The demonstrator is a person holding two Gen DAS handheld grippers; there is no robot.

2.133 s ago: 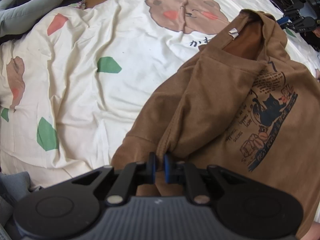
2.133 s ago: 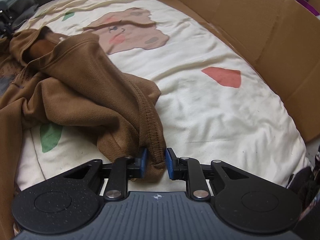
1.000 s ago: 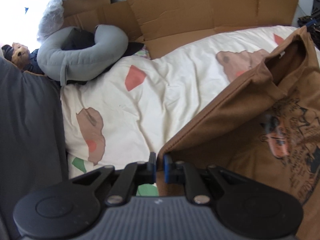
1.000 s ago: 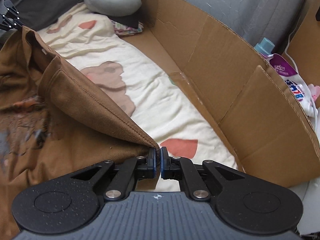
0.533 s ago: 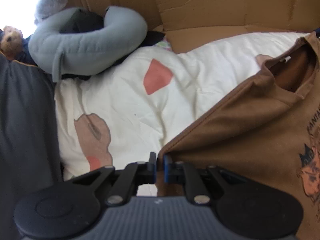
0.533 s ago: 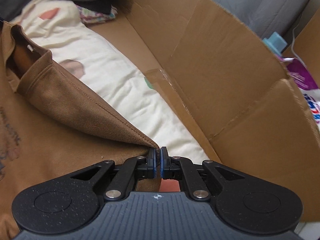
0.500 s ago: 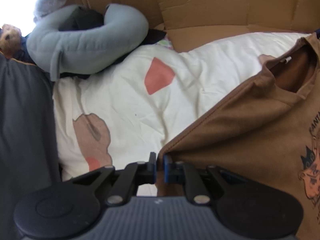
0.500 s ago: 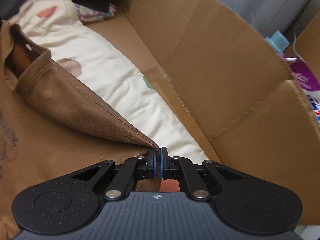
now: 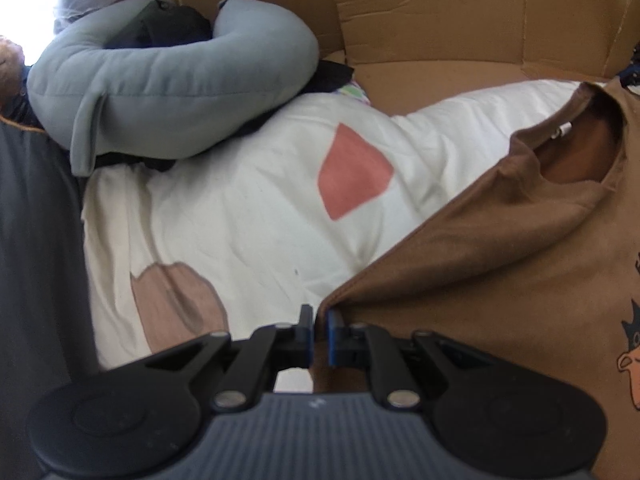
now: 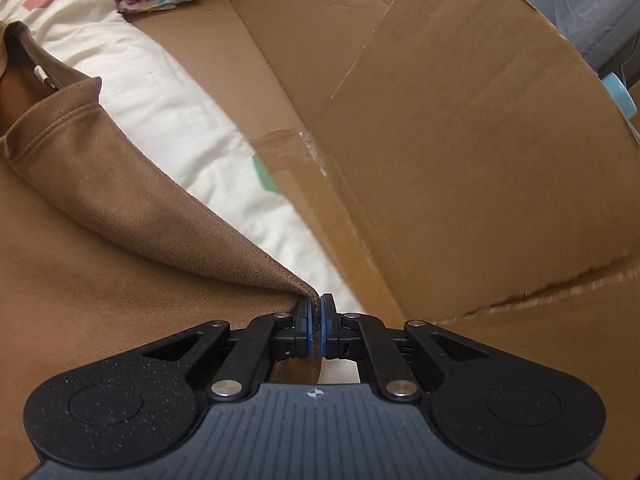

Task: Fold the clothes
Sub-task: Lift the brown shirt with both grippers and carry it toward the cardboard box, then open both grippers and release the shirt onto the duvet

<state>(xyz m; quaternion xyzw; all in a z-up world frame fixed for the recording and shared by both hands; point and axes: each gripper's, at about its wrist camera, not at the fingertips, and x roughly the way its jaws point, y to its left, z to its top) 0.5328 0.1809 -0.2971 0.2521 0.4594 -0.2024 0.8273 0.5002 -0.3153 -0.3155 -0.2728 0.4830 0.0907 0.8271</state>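
The brown T-shirt [image 9: 500, 264] hangs stretched between both grippers above the cream bedsheet [image 9: 248, 216], its shoulder line running from one gripper to the other, neck opening toward the cardboard wall [image 10: 460, 140]. The left gripper [image 9: 319, 334] pinches one shoulder corner; the right gripper [image 10: 315, 328] is pressed together on the other. Compared with half a second ago, the grey neck pillow [image 9: 172, 76] looms larger and the cardboard wall sits nearer the right gripper. Bare bedsheet lies between shirt and pillow.
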